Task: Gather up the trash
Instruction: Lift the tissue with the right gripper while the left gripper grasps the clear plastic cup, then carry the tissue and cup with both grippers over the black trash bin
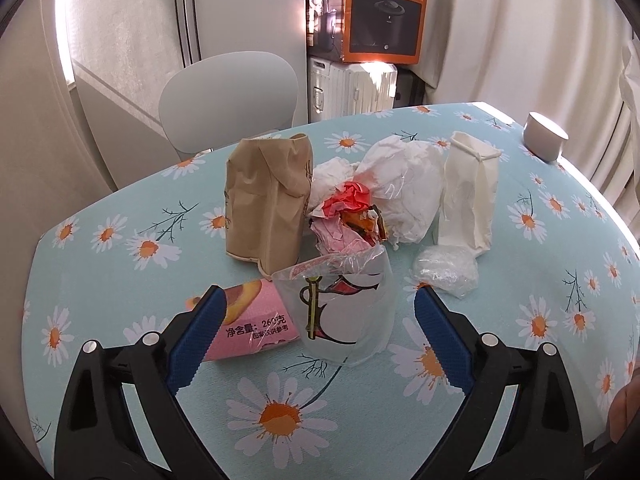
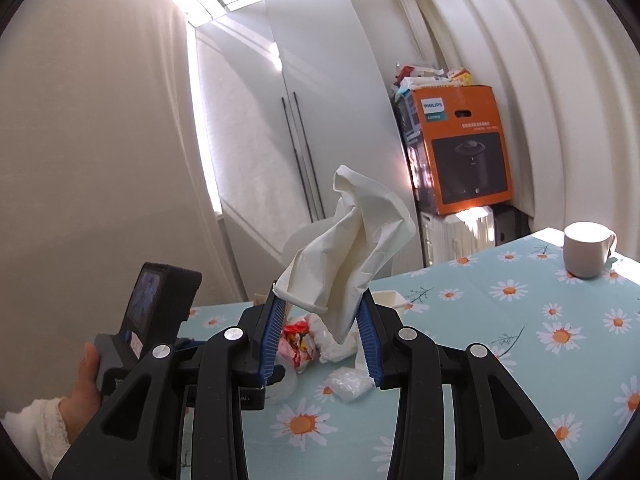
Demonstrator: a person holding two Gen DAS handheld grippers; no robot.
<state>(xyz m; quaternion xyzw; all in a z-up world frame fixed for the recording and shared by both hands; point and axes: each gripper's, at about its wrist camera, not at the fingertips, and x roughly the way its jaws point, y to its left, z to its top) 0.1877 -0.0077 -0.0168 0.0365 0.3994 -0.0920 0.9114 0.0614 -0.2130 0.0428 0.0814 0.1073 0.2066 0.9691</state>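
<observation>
Collection looks barely begun. The tabletop (image 1: pixel 120 280) carries most of the trash: brown paper bag (image 1: pixel 268 200), white wrapper (image 1: pixel 408 184), clear printed bag (image 1: pixel 344 312). Left hand-held gripper (image 1: pixel 320 336) gapes wide, empty, near the clear bag. Right hand-held gripper (image 2: pixel 320 332) pinches a cream paper bag (image 2: pixel 348 248), lifted clear of the tabletop.

The left gripper (image 1: pixel 320 316) hangs wide open over the daisy tablecloth (image 1: pixel 120 280), its blue pads flanking a clear printed plastic cup (image 1: pixel 344 312). A pink box (image 1: pixel 252 320) lies left; a brown paper bag (image 1: pixel 268 200) stands farther back.
</observation>
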